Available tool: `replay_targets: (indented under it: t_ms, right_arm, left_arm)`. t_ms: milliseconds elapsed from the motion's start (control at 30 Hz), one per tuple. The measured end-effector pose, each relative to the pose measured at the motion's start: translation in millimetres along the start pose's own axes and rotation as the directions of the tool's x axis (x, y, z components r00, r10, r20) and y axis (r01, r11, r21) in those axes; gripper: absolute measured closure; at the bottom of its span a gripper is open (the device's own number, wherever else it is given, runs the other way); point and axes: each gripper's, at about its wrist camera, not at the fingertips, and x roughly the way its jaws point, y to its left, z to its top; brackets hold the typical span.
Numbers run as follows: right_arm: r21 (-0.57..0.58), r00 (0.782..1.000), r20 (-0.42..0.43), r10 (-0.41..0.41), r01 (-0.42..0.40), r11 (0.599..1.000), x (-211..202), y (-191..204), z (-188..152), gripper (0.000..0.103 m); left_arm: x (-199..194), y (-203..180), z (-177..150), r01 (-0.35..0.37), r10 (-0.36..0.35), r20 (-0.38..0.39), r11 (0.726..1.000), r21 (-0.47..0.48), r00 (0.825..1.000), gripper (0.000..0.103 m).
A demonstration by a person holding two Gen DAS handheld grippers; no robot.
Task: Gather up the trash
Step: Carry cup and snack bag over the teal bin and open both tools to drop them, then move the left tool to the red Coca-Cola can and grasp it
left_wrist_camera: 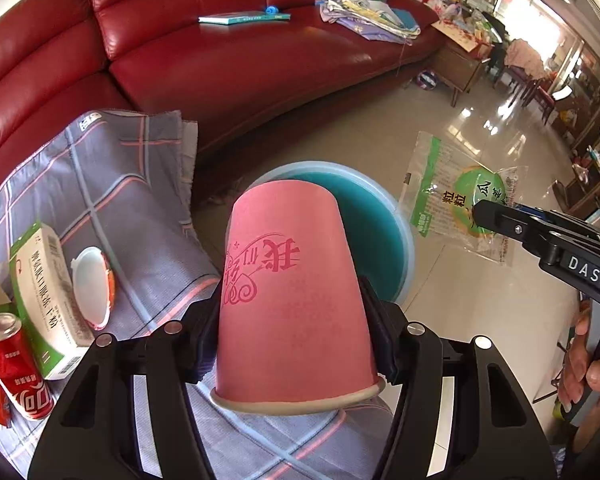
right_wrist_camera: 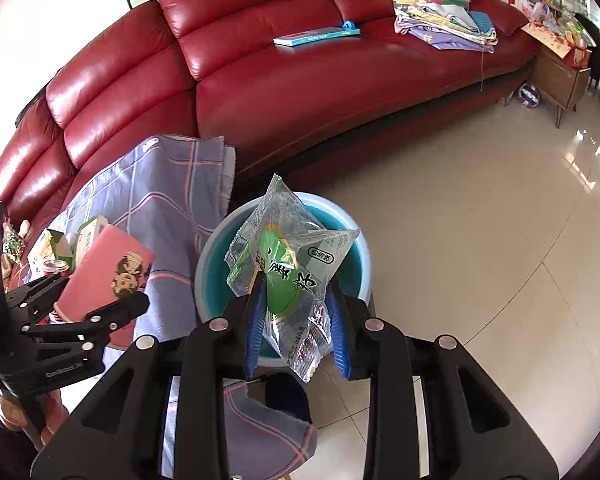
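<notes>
My left gripper [left_wrist_camera: 294, 320] is shut on a pink paper cup [left_wrist_camera: 288, 288], held base-forward over the table edge, just before the blue bin [left_wrist_camera: 384, 240]. The cup also shows in the right wrist view [right_wrist_camera: 108, 272]. My right gripper [right_wrist_camera: 296, 320] is shut on a clear plastic snack bag with a green label [right_wrist_camera: 288, 268], held above the blue bin [right_wrist_camera: 216, 280]. In the left wrist view the bag [left_wrist_camera: 456, 200] hangs from the right gripper [left_wrist_camera: 484, 216] to the right of the bin.
On the checked cloth [left_wrist_camera: 120, 200] lie a green-white medicine box [left_wrist_camera: 40, 292], a red cola can [left_wrist_camera: 16, 364] and a white lid [left_wrist_camera: 92, 288]. A red leather sofa [left_wrist_camera: 220, 52] stands behind, holding a book [left_wrist_camera: 244, 18] and a pile of clothes [left_wrist_camera: 368, 16]. Tiled floor [right_wrist_camera: 500, 240] lies to the right.
</notes>
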Motion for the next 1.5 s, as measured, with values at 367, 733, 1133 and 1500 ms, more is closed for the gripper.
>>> replay_targets:
  t_ms: [367, 733, 1133, 1500]
  right_arm:
    - [0.039, 0.999, -0.046, -0.024, 0.026, 0.999, 35, -12, 11, 0.076]
    - [0.02, 0.997, -0.064, -0.034, 0.035, 0.999, 47, 0, 18, 0.075]
    - [-0.034, 0.993, -0.115, 0.001, -0.005, 0.999, 59, 30, 17, 0.064]
    - [-0.009, 0.992, -0.129, -0.003, 0.002, 1.0, 60, 53, 15, 0.01]
  left_arm:
    - [60, -1, 17, 0.033, -0.031, -0.073, 0.999, 0.023, 0.997, 0.037]
    - [58, 14, 10, 0.0, 0.0, -0.051, 1.0, 0.006, 0.999, 0.011]
    - [14, 44, -9, -0.052, 0.053, 0.017, 0.997, -0.059, 0.998, 0.004]
    - [-16, 79, -25, -0.05, 0.057, 0.04, 0.987, -0.151, 0.998, 0.004]
